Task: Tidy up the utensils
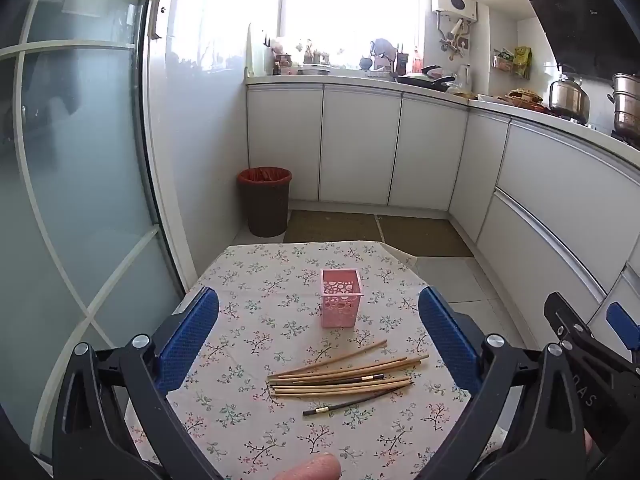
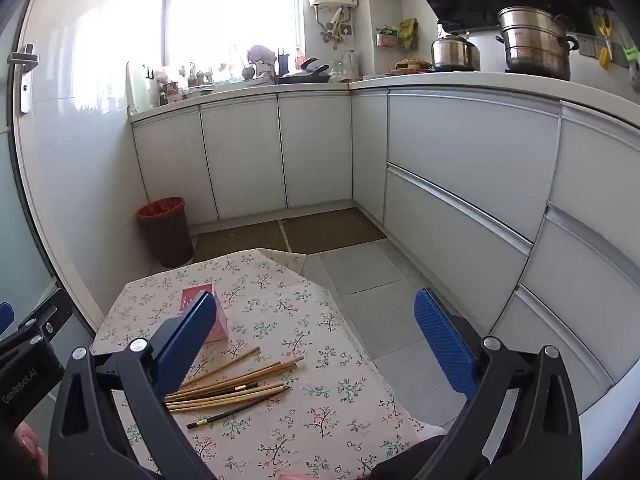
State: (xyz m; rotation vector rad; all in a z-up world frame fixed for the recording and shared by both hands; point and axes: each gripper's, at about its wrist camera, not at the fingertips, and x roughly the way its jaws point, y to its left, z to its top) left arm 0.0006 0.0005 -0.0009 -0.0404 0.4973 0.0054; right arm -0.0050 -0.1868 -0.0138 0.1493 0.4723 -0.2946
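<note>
We hover with the left tool and right tool both spread wide and empty above loose chopsticks lying on the near worktop, the pink holder standing just beyond them. Thin sticks lie crossed; a careless pinch could scatter them or tip the light holder. A flowered cloth covers the worktop; white cabinets and a waste bin stand farther off.

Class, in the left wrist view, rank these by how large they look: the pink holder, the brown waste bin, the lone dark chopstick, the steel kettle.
1. brown waste bin
2. pink holder, though it is nearer the camera, so true size is unsure
3. steel kettle, far off
4. lone dark chopstick: long but thinnest
</note>
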